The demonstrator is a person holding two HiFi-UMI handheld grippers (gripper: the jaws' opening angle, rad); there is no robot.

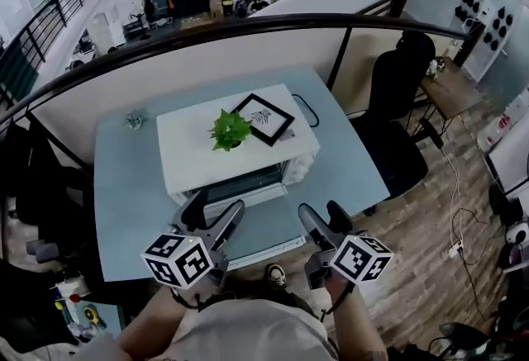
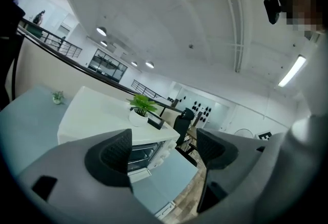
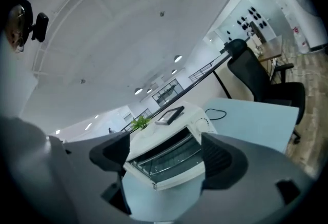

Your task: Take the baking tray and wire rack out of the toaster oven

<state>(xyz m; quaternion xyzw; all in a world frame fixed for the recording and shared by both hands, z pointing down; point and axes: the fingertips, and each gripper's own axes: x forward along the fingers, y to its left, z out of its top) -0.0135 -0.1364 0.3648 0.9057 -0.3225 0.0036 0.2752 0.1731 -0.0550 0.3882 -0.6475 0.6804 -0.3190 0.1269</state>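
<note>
Even, cool light falls from ceiling lamps (image 2: 101,31) and a strip light (image 2: 296,70) at upper right. Shadows stay soft. The white top of the toaster oven (image 1: 198,144) is brightest. All views bend and darken toward the corners, and the lower foreground of both gripper views is blurred.

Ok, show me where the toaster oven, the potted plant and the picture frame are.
toaster oven (image 1: 192,151), head view, on its bare white top panel.
potted plant (image 1: 230,129), head view, on the green leaves.
picture frame (image 1: 263,117), head view, on the white sheet inside the black border.
</note>
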